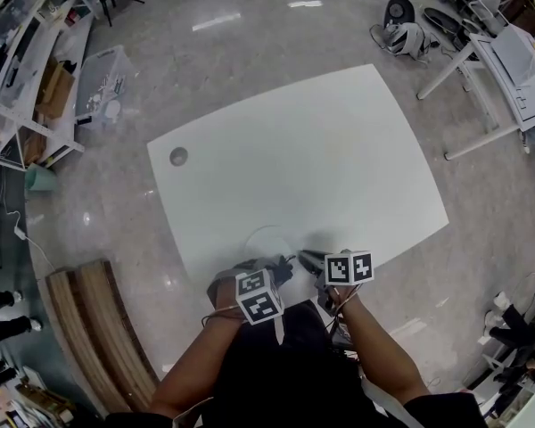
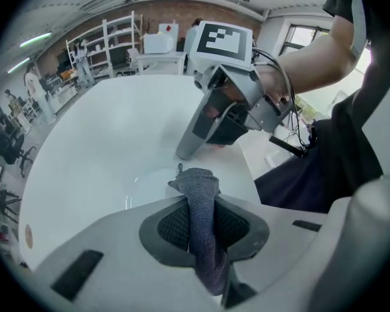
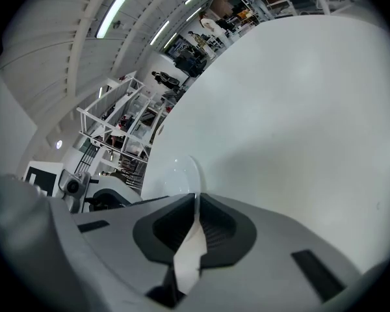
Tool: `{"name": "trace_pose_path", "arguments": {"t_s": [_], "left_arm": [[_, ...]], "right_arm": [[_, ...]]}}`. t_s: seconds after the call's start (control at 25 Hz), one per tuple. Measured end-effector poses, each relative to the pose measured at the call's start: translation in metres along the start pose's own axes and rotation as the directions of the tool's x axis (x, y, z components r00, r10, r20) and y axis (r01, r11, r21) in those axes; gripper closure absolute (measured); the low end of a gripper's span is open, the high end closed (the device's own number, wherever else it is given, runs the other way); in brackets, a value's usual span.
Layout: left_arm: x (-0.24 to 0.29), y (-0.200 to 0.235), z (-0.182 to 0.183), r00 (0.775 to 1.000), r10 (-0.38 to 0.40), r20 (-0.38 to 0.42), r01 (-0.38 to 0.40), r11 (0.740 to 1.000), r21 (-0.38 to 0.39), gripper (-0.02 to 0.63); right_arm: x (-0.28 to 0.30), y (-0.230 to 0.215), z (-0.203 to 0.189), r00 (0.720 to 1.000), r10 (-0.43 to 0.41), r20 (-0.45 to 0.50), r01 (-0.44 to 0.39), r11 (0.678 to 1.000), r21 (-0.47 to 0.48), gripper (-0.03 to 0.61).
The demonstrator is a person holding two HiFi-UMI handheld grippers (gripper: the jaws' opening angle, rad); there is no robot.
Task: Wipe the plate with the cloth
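Note:
A white plate (image 1: 266, 237) lies on the white table (image 1: 321, 150) close to its near edge. My left gripper (image 1: 269, 269) is at the plate's near side, shut on a grey knitted cloth (image 2: 199, 188) that sticks out between its jaws just above the plate (image 2: 147, 186). The right gripper (image 1: 308, 259) sits to the plate's right and is shut on the plate's rim (image 3: 192, 234); the plate (image 3: 176, 176) stands tilted ahead of its jaws. From the left gripper view the right gripper (image 2: 186, 151) reaches down to the plate's far side.
A round hole (image 1: 178, 156) marks the table's far left corner. A wooden bench (image 1: 89, 328) is on the floor at the left, a plastic bin (image 1: 103, 82) and shelves beyond it. Another white desk (image 1: 504, 65) stands at the far right.

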State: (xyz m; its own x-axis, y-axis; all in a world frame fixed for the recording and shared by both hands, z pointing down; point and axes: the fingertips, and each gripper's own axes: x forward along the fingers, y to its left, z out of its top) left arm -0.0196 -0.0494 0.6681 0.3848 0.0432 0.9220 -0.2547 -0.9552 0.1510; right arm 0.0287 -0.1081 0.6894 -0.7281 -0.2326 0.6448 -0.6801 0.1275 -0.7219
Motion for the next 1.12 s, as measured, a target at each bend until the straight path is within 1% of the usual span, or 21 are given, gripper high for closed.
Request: {"name": "trace_pose_path", "arguments": {"t_s": [0.08,0.2,0.36,0.44,0.52,0.64,0.8,1.12], "left_arm": [[0.004,0.009,0.013,1.0,0.002,0.011,-0.002,1.0,0.014,0.56],[0.004,0.037,0.022,1.0,0.027,0.016,-0.027,0.999,0.018,0.56],[-0.005,0.078,0.013,0.997,0.083,0.009,-0.082,0.996,-0.025,0.56],[-0.012,0.09,0.004,0.995,0.101,-0.002,-0.101,0.994,-0.047,0.56],[-0.018,0.091,-0.009,0.994,0.111,-0.017,-0.111,0.992,-0.063,0.56],[-0.024,0.079,-0.026,0.993,0.111,-0.035,-0.114,0.99,-0.086,0.56],[-0.026,0.06,-0.036,0.994,0.103,-0.024,-0.105,0.987,-0.123,0.56],[-0.032,0.058,-0.045,0.994,0.103,-0.034,-0.107,0.988,-0.112,0.56]], "right_arm": [[0.0,0.001,0.0,1.0,0.0,0.0,0.0,1.0,-0.002,0.557],[0.002,0.001,0.0,1.0,0.0,0.0,0.0,1.0,-0.002,0.557],[0.002,0.0,-0.003,1.0,0.003,0.0,-0.003,1.0,-0.002,0.557],[0.0,-0.001,-0.003,1.0,0.004,0.004,-0.004,1.0,-0.002,0.557],[-0.002,-0.002,-0.004,1.0,0.005,0.006,-0.005,1.0,-0.001,0.557],[-0.004,-0.002,-0.005,1.0,0.005,0.006,-0.005,1.0,-0.001,0.555],[-0.006,-0.003,-0.004,1.0,0.0,0.006,0.0,1.0,-0.005,0.555],[-0.003,0.007,0.001,0.999,0.001,0.032,-0.001,1.0,-0.013,0.555]]}}
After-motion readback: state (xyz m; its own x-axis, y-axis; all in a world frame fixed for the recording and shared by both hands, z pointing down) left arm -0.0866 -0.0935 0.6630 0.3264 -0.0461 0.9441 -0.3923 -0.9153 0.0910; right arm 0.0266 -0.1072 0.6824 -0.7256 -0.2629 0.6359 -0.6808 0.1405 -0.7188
